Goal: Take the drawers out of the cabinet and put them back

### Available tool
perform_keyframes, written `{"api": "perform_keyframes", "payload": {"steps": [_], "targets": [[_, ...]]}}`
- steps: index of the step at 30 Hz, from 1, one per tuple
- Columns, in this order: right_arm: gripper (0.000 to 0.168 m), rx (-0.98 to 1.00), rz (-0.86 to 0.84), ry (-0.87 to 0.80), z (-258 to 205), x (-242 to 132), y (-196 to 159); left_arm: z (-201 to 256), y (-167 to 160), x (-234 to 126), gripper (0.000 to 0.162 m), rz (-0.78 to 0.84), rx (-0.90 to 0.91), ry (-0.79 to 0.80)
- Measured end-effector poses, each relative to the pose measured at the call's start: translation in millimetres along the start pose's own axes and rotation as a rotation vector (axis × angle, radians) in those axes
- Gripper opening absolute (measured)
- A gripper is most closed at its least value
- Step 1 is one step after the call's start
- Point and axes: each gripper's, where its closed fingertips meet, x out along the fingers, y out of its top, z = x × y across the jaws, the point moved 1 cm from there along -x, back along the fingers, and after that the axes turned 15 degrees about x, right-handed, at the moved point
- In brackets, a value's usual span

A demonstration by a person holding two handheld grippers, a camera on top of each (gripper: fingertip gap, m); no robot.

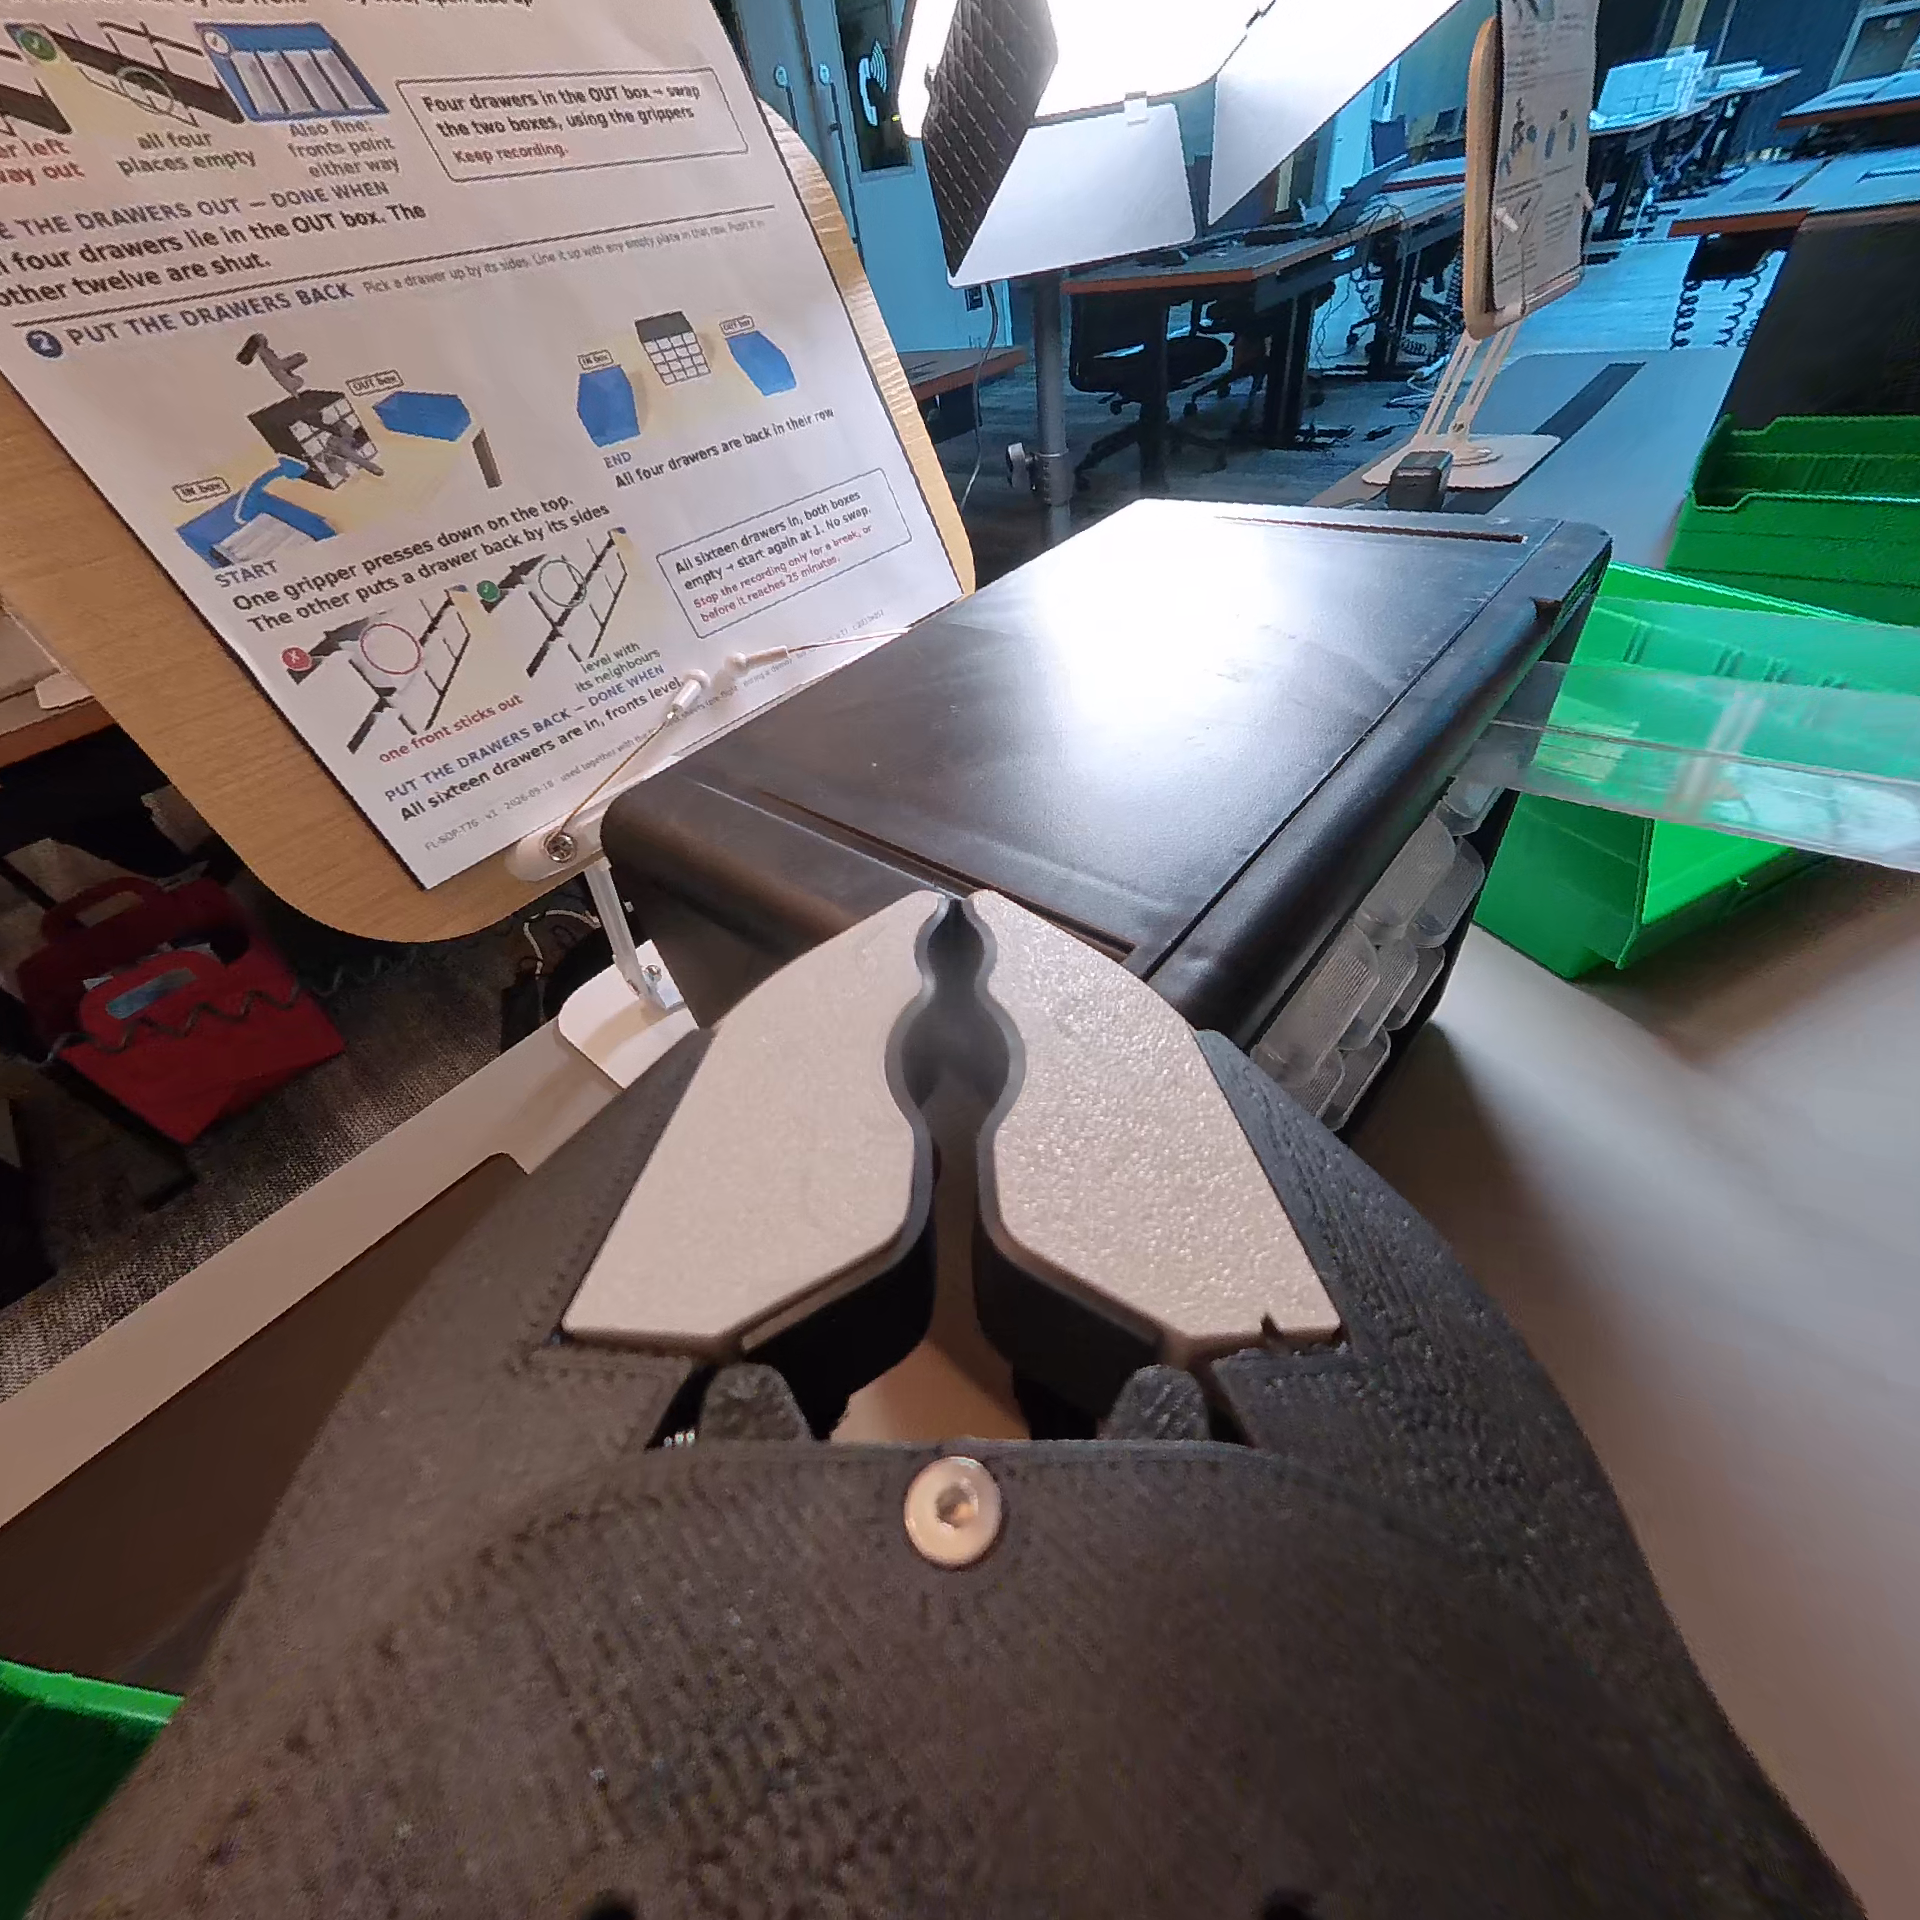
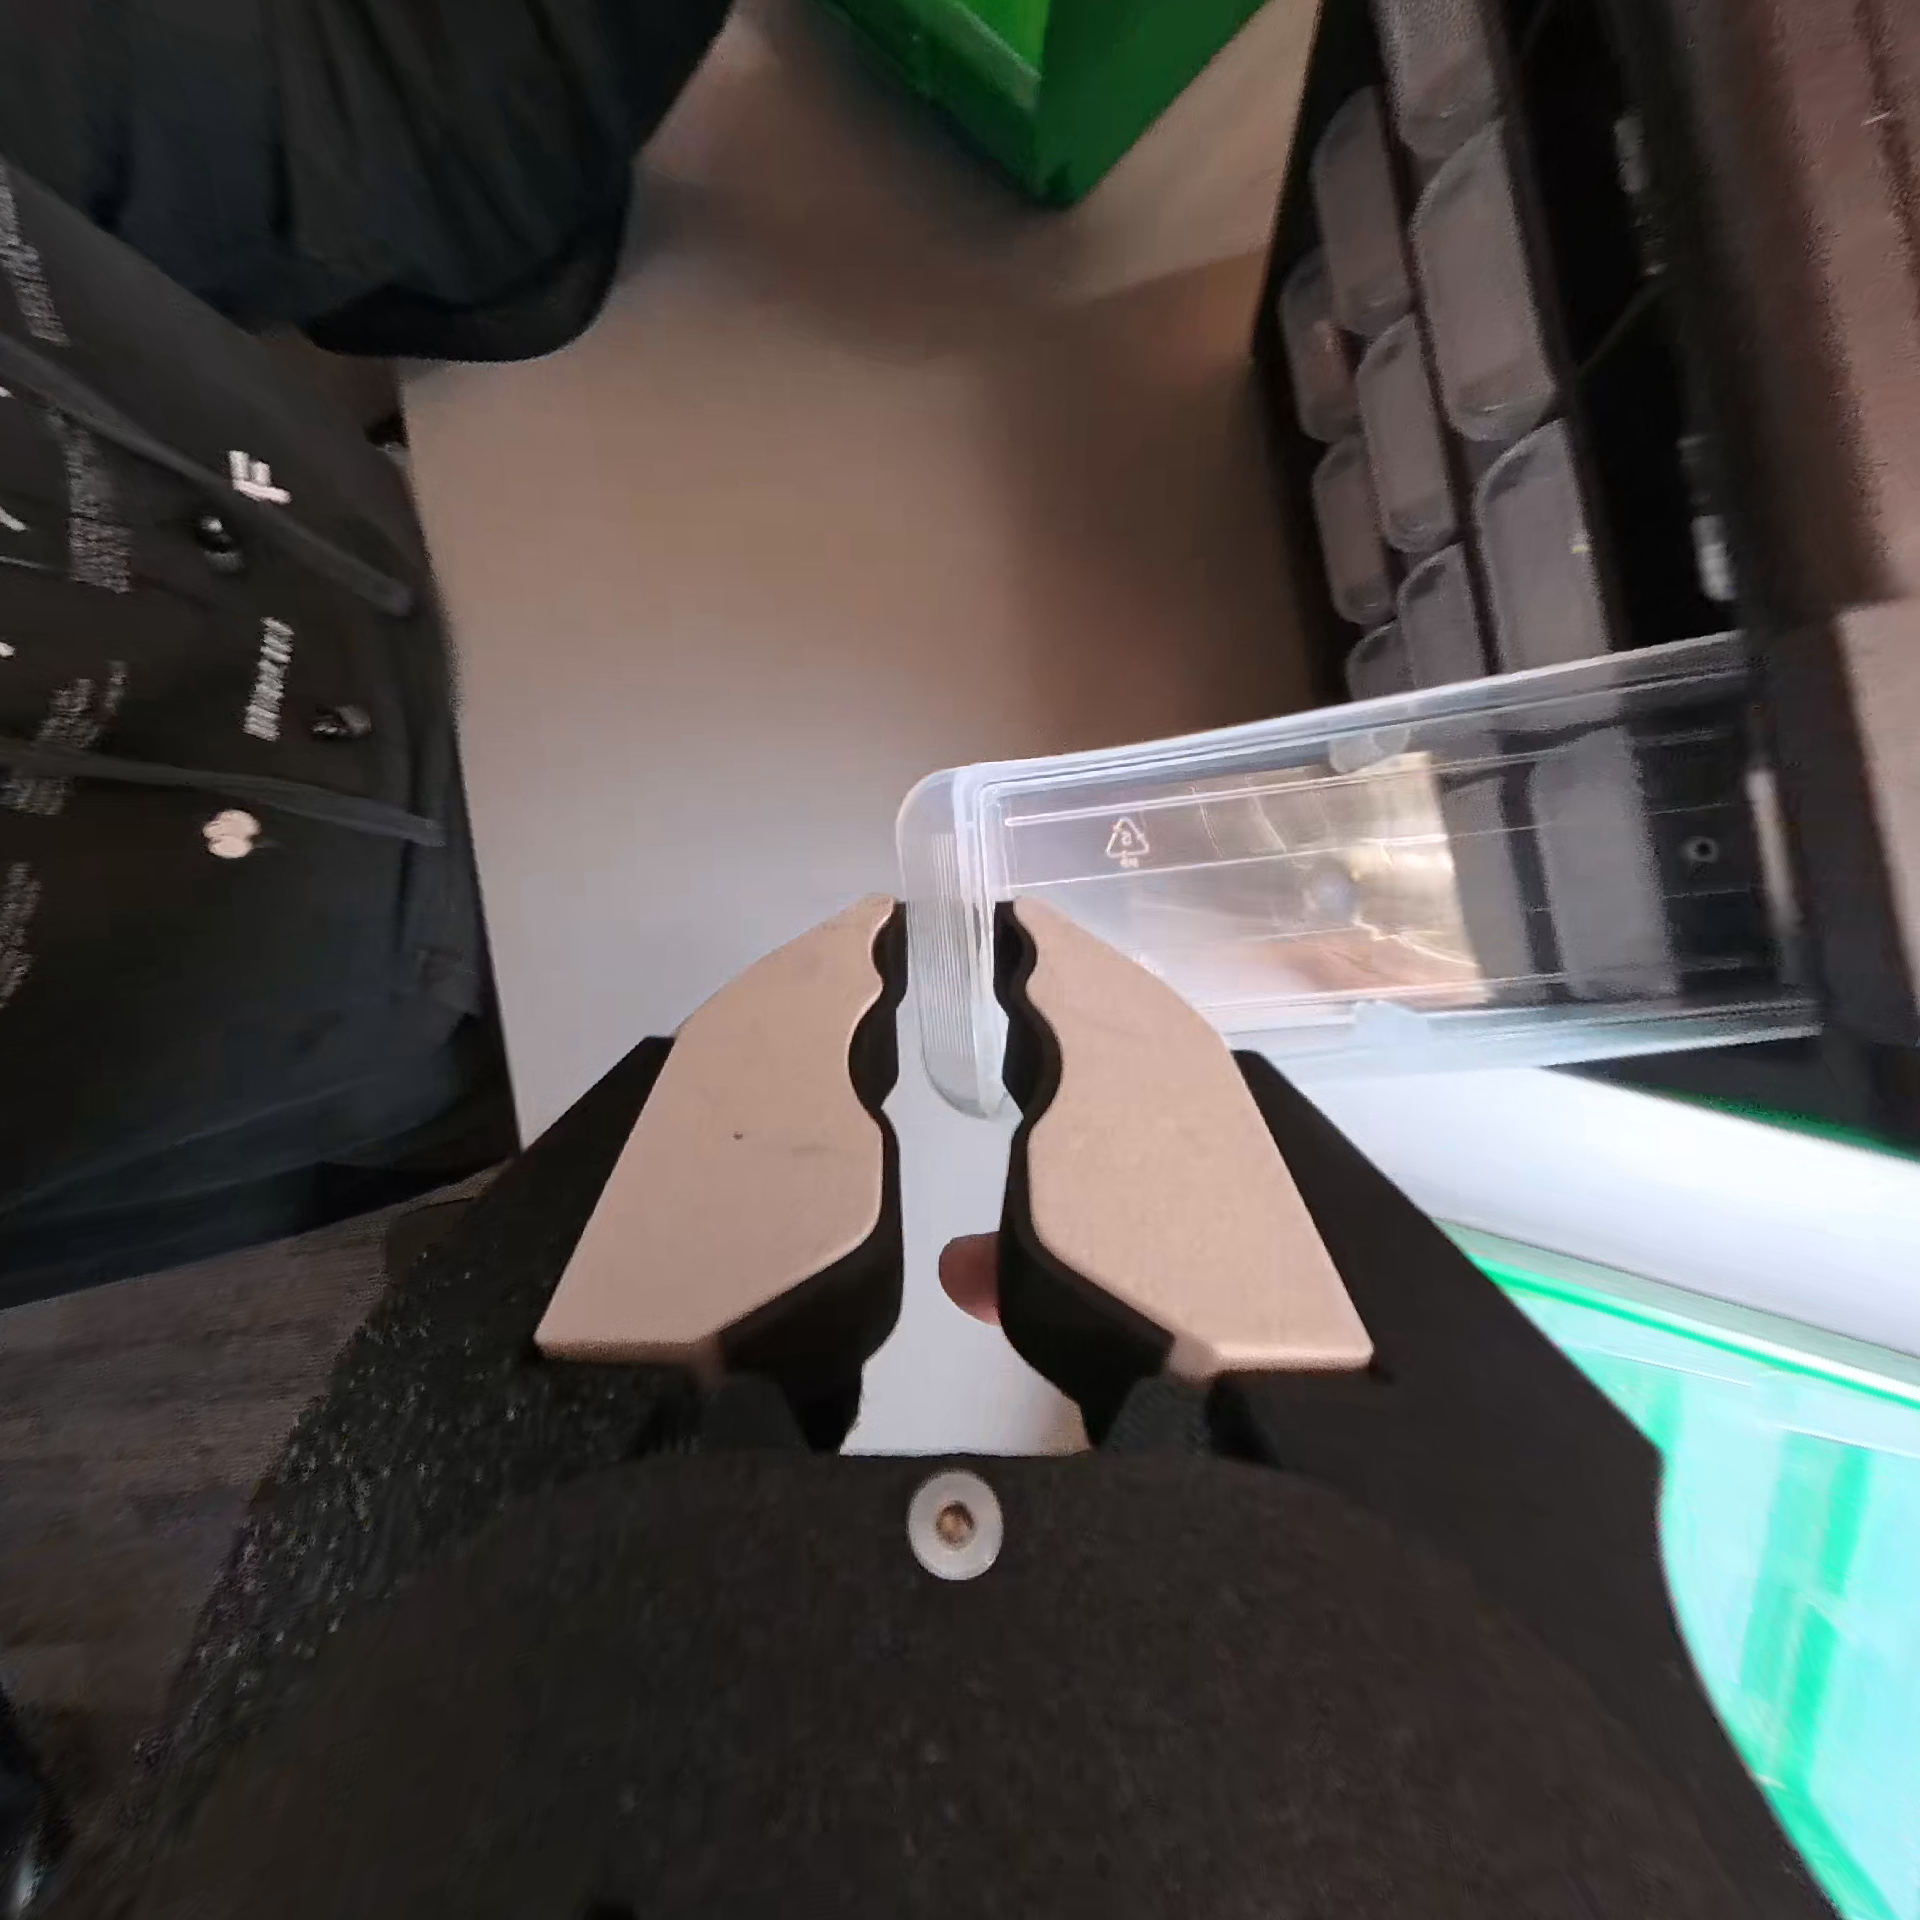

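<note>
A: Nearest the left camera, item 1: left gripper (image 1: 958,914), grey fingers pressed together, nothing between them, tips at the near top edge of the black cabinet (image 1: 1143,665).

B: Condition of the cabinet?

A: Standing on a pale table (image 1: 1621,1195); glossy top, rows of clear drawer fronts (image 1: 1371,966) down its face, most pushed in.

B: Item 2?

A: Right gripper (image 2: 948,925), fingers clamped on the front tab of 1 clear drawer (image 2: 1351,883). That drawer is drawn most of the way out, its rear end at the cabinet opening; whether it rests inside the slot I cannot tell.

B: Same drawer in the left view?

A: Yes, projecting from the cabinet's upper right, blurred.

B: Surroundings?

A: Green bin (image 1: 1662,873) just beside the cabinet, a second green bin (image 1: 1818,509) behind it. Instruction sheet (image 1: 436,416) on a wooden stand, left of the cabinet. Farther off: light panel (image 1: 1081,197), desks and chairs. A person's dark clothing (image 2: 208,623) at the table edge in the right view.
</note>
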Motion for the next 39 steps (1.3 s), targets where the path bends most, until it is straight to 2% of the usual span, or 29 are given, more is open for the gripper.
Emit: {"api": "perform_keyframes", "payload": {"steps": [3, 6, 10, 15, 20, 27, 33, 39], "targets": [[0.014, -0.013, 0.024, 0.063, -26, -2, -10, 0, 0, 0, 0.000, 0.000, -0.001, 0.000], [0.014, -0.053, 0.007, 0.054, -46, 3, -28, 0, 0, 0, 0.000, 0.003, -0.005, -0.001], [0.014, 0.029, 0.115, 0.159, -71, -7, -35, 0, 0, 0, 0.000, 0.004, -0.007, 0.000], [0.014, 0.186, 0.262, 0.116, -62, -31, -48, 0, 0, 0, 0.000, 0.002, -0.003, 0.001], [0.013, 0.509, 0.443, -0.029, -9, -46, -58, 0, 0, 0, 0.000, 0.003, -0.005, 0.000], [0.014, 0.983, 0.570, -0.246, 96, -33, -89, 0, 0, 0, 0.000, -0.001, 0.000, 0.001], [0.014, 1.109, 0.572, -0.332, 138, -11, -98, 1, 0, 0, 0.000, 0.003, -0.002, -0.007], [0.015, 1.127, 0.508, -0.384, 164, 8, -98, 1, 0, 0, 0.000, 0.004, -0.002, -0.008]]}}
